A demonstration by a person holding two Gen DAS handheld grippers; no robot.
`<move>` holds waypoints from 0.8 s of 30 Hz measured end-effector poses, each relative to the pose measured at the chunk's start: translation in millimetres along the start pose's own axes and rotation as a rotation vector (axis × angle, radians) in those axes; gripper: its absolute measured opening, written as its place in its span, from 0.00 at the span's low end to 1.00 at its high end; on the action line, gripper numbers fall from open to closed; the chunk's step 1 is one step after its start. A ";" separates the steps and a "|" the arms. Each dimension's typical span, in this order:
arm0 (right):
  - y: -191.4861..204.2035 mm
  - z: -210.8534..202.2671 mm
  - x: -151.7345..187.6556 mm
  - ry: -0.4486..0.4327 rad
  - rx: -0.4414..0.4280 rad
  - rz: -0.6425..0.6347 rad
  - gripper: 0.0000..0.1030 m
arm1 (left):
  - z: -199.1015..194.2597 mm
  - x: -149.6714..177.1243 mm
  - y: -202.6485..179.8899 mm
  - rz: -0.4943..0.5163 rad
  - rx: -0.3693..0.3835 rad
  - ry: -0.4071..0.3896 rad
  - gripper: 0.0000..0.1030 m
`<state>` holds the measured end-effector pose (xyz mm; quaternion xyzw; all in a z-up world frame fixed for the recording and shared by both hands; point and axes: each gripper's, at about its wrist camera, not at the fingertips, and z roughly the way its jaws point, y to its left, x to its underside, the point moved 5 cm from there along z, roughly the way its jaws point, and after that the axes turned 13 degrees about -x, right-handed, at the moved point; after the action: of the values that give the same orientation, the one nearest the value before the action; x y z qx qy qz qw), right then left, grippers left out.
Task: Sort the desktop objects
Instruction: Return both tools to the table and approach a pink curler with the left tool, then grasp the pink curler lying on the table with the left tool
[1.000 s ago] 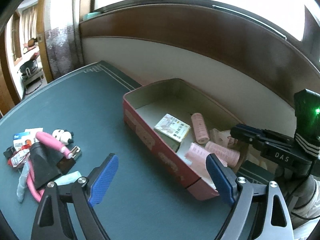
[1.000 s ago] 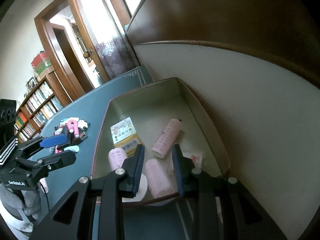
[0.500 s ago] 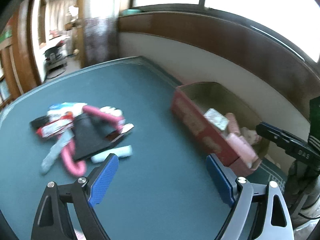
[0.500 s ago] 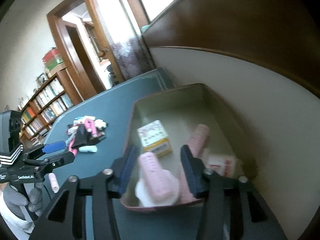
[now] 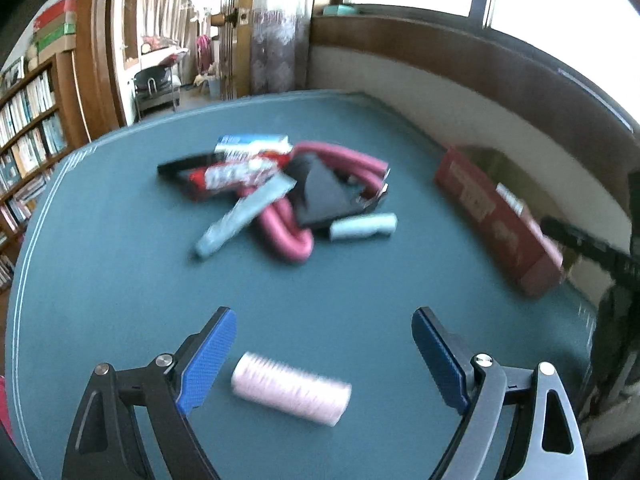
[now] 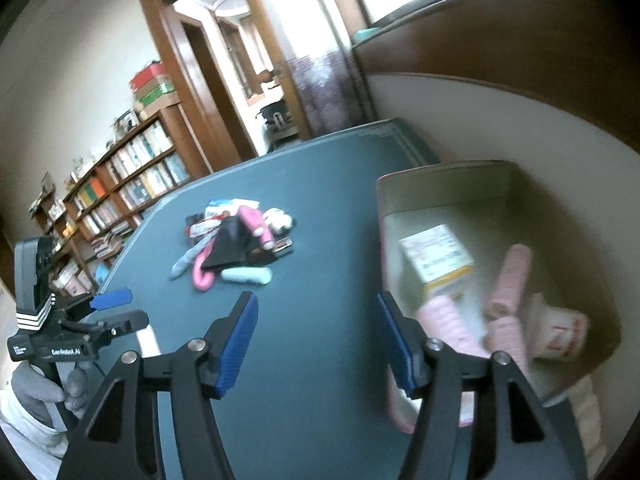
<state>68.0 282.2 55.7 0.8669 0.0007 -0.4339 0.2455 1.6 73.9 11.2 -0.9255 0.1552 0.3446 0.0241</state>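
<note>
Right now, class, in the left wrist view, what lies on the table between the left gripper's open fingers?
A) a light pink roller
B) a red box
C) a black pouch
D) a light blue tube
A: the light pink roller lies on the green table between the left gripper's wide-open fingers, untouched.

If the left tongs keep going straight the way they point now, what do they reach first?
Probably the pale pink roller lying on the green table, low between the open left tongs. The pile lies well beyond it; depth is hard to judge.

Bright window daylight, glare at the panes, motion blur, curved fisheye edges.
</note>
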 end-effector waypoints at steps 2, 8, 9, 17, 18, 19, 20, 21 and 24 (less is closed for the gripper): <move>8.7 10.7 2.3 0.020 -0.013 -0.006 0.63 | 1.7 12.0 5.6 0.029 -0.009 0.023 0.88; 29.6 34.8 8.7 0.069 -0.039 -0.025 0.63 | 16.5 31.1 16.6 0.050 -0.011 0.062 0.88; 32.3 37.7 9.7 0.076 -0.040 -0.029 0.63 | 19.4 31.7 17.0 0.052 -0.011 0.065 0.88; 41.5 64.4 15.0 0.140 -0.036 -0.025 0.63 | 30.7 31.0 12.3 0.087 0.016 0.054 0.88; 41.8 67.4 15.1 0.147 -0.036 -0.024 0.63 | 30.0 31.5 10.8 0.098 0.019 0.051 0.88; 42.6 71.3 15.1 0.154 -0.035 -0.026 0.63 | 28.9 31.9 9.6 0.107 0.021 0.049 0.88; 43.9 73.4 15.2 0.159 -0.035 -0.029 0.63 | 27.7 32.6 9.1 0.114 0.021 0.046 0.88; 45.0 75.1 15.5 0.163 -0.035 -0.032 0.63 | 26.6 33.1 9.0 0.122 0.023 0.042 0.88; 47.4 82.5 16.2 0.178 -0.041 -0.037 0.63 | 26.2 35.0 8.0 0.140 0.034 0.039 0.88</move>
<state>26.2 201.9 22.2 0.8966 0.0472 -0.3595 0.2542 7.7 60.8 -30.9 -0.9185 0.2257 0.3246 0.0125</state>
